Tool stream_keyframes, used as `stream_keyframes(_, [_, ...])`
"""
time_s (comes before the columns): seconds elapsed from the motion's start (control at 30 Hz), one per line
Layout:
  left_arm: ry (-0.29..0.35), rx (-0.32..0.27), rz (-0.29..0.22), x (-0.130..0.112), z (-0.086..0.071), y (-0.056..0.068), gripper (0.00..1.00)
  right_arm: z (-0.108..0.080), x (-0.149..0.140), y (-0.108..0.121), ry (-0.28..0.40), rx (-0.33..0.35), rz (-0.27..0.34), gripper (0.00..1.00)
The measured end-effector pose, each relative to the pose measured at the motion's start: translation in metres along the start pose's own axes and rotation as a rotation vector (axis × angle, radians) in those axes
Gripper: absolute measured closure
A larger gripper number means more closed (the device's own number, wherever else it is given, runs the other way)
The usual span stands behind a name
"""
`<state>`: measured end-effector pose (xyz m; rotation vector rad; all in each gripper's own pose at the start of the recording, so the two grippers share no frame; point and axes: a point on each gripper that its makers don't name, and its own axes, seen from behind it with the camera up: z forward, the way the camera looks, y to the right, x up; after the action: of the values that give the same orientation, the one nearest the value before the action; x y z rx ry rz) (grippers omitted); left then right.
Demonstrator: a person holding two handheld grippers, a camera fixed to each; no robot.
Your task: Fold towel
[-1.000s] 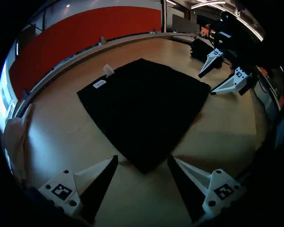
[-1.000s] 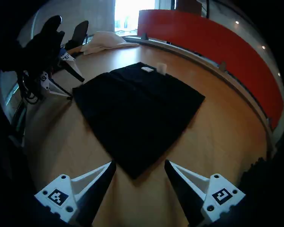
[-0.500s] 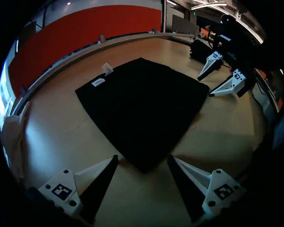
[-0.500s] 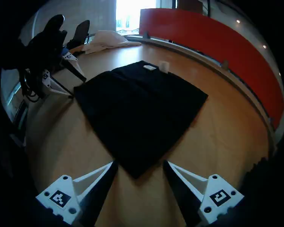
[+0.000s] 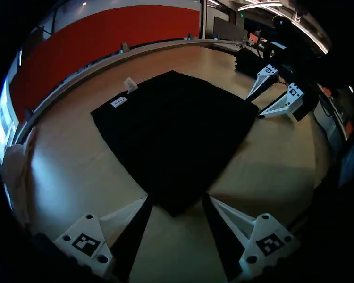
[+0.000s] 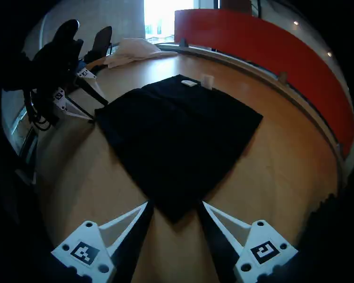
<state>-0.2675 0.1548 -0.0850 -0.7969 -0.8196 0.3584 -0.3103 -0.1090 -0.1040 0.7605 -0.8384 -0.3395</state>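
A black towel (image 5: 177, 127) lies spread flat on the wooden table (image 5: 73, 155), with a white tag (image 5: 119, 101) near its far corner. In the left gripper view its near corner lies between the fingers of my left gripper (image 5: 177, 198), which is open and narrowed around it. The right gripper (image 5: 255, 106) stands open at the towel's right corner. In the right gripper view the towel (image 6: 177, 137) points another corner into my open right gripper (image 6: 175, 203). There the left gripper (image 6: 99, 112) sits at the towel's left corner, held by a dark-sleeved arm.
A small white object (image 6: 206, 80) stands just past the towel's far edge. A cream cloth pile (image 6: 130, 48) lies at the far end of the table, near dark chairs (image 6: 101, 40). A red wall panel (image 6: 271, 52) runs behind the table's curved edge.
Both grippers have moved forward and lower onto their towel corners, and their fingers have drawn closer together. The towel itself has not moved.
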Motion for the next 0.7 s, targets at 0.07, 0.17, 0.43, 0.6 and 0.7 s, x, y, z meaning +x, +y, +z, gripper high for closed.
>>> stream_keyframes(0.07, [-0.002,0.001,-0.002,-0.0001,-0.0002,0.0002,0.26,0.0004,0.0001,-0.0007,-0.002,0.002,-0.002,0.40])
stream_keyframes(0.17, [-0.004,0.003,-0.004,-0.0002,-0.0003,0.0003,0.28,0.0006,0.0006,-0.0017,-0.005,0.004,-0.004,0.53])
stream_keyframes(0.43, [-0.010,0.008,-0.009,0.0005,-0.0005,0.0006,0.45,0.0020,0.0021,-0.0033,-0.009,0.005,-0.002,0.76])
stream_keyframes(0.6, [-0.016,0.016,-0.015,0.0012,0.0001,0.0000,0.75,0.0030,0.0017,-0.0021,-0.011,0.001,0.010,0.82])
stream_keyframes(0.7, [-0.023,0.029,-0.028,0.0017,0.0007,-0.0006,0.84,0.0029,0.0012,-0.0021,-0.011,0.000,0.021,0.84])
